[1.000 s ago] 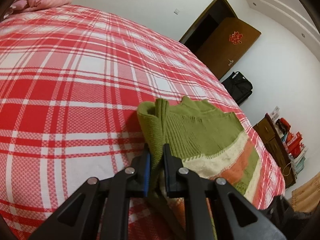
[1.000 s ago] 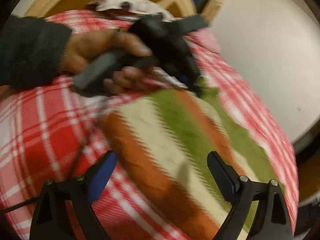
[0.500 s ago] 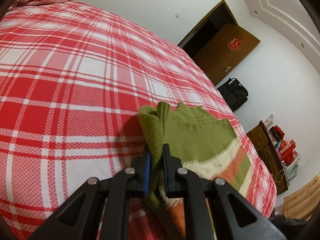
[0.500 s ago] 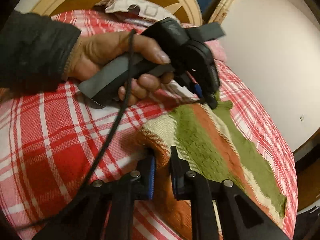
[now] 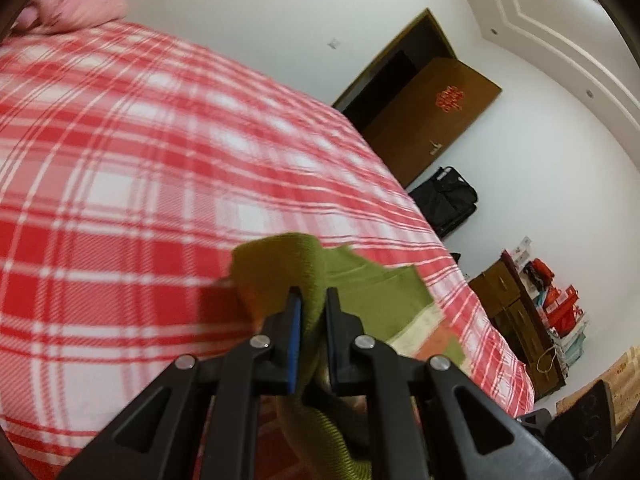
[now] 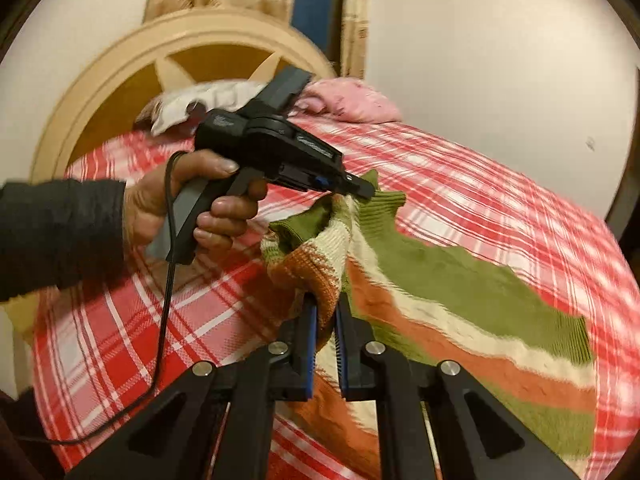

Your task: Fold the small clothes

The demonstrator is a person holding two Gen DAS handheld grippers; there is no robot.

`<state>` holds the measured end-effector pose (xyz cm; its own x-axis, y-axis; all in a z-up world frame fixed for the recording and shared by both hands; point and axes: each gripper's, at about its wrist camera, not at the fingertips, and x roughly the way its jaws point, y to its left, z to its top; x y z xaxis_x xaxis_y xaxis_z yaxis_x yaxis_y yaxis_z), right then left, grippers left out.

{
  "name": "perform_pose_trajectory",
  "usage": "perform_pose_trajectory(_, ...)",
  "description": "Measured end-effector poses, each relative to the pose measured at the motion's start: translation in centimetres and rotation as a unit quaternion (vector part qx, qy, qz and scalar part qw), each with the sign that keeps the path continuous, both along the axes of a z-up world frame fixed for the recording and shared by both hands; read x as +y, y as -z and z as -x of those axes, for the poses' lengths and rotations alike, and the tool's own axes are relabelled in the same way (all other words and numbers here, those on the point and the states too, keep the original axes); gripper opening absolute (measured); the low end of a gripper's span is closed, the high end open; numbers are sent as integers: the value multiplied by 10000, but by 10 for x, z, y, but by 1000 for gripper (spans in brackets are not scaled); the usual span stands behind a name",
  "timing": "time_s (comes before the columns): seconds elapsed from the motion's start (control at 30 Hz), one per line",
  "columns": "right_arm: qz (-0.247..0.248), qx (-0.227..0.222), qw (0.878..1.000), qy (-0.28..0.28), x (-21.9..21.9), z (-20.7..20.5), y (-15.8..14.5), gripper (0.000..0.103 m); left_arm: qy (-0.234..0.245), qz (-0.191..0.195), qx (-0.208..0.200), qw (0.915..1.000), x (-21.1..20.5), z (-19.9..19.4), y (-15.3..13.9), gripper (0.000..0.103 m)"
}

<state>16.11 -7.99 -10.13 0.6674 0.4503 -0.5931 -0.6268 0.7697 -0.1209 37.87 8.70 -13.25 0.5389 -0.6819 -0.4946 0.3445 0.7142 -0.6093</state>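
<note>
A small knitted sweater (image 6: 460, 280), green with cream and orange stripes, lies on the red plaid bed. My right gripper (image 6: 325, 308) is shut on its orange striped edge and lifts that edge off the bed. My left gripper (image 5: 310, 300) is shut on the green ribbed edge of the sweater (image 5: 280, 268), also raised. In the right wrist view the left gripper (image 6: 362, 190) shows, held in a hand, pinching the green part. The rest of the sweater still rests flat on the bed.
The red plaid bedspread (image 5: 120, 180) covers the bed. A pink pillow (image 5: 76, 4) and a round headboard (image 6: 120, 80) are at its head. A brown door (image 5: 432, 116), a black bag (image 5: 448, 200) and a low cabinet (image 5: 516, 312) stand beyond the far side.
Both grippers have lifted their sweater edges off the bed. The near side of the sweater now hangs bunched between them. One second ago the right gripper was still open.
</note>
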Motion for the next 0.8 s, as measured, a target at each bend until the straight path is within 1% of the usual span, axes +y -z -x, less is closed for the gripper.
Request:
perform_pose_trajectory(0.2,-517,-82,9976,443,-47,1,-17,7,404,-47,-230,9989,-67,-5,-28,9)
perform_pose_trajectory(0.27,-633,-221,9962,564,-64,7,-25,0,577,-98,-278,9979,-92,-8,-33,8)
perform_pose_trajectory(0.3,-669,-267,9955,620,-70,9,-29,0,662,-112,-289,9973,-102,-10,-34,3)
perform_pose_trajectory(0.37,-762,-321,9937,760,-88,9,-37,0,795,-94,-273,9964,-126,-15,-35,3)
perform_pose_trajectory(0.43,-862,-208,9918,922,-111,6,-39,0,920,-176,-252,9953,-153,-19,-34,3)
perform_pose_trajectory(0.47,-893,-82,9913,960,-120,3,-37,0,948,-229,-227,9950,-160,-18,-33,3)
perform_pose_trajectory(0.5,-994,280,9908,876,-130,-2,-30,0,980,-362,-196,9943,-169,-19,-32,3)
perform_pose_trajectory(0.53,-1142,465,9885,870,-139,-3,-24,0,989,-411,-217,9940,-172,-17,-34,3)
perform_pose_trajectory(0.6,-1658,802,9794,830,-158,-4,-12,1,989,-466,-279,9936,-168,-12,-43,3)
perform_pose_trajectory(0.63,-1959,1100,9714,774,-167,-7,-4,1,924,-457,-308,9942,-161,-10,-50,3)
perform_pose_trajectory(0.67,-2103,1326,9643,908,-173,-11,5,1,864,-421,-356,9947,-155,-8,-57,3)
perform_pose_trajectory(0.7,-2126,1411,9617,1001,-177,-13,10,1,769,-494,-467,9947,-145,-3,-65,9)
perform_pose_trajectory(0.73,-2183,1531,9585,1004,-179,-16,16,1,614,-740,-567,9938,-137,5,-73,16)
perform_pose_trajectory(0.77,-2277,1683,9538,1009,-181,-20,22,1,541,-873,-634,9927,-133,11,-78,23)
perform_pose_trajectory(0.8,-2360,1859,9484,1017,-182,-25,28,1,501,-1095,-734,9900,-125,22,-82,45)
